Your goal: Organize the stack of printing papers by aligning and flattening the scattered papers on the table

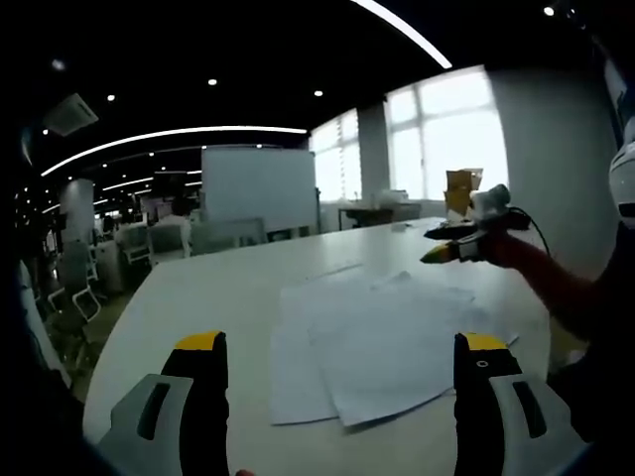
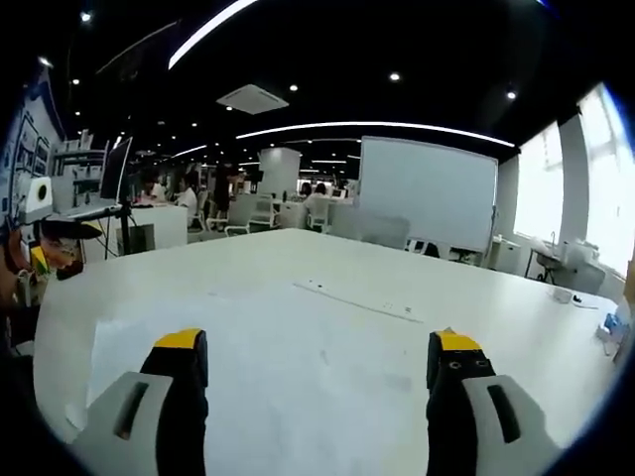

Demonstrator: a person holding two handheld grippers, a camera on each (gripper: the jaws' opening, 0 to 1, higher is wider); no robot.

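Note:
Several white printing papers (image 1: 372,342) lie fanned and askew on the white table (image 1: 228,288), straight ahead of my left gripper (image 1: 340,347). Its yellow-tipped jaws stand wide apart with nothing between them, above the near edge of the sheets. My right gripper (image 1: 466,241) enters the left gripper view from the right, held above the papers' far right corner by a sleeved arm. In the right gripper view, my right gripper (image 2: 316,347) is open and empty over white sheets (image 2: 327,397) on the table (image 2: 248,258).
A long thin strip (image 2: 362,300) lies on the table farther out. A whiteboard (image 1: 260,188) and chairs (image 1: 149,243) stand beyond the table's far edge. Small items (image 2: 571,296) sit near the table's right end. Windows (image 1: 446,139) are at the back.

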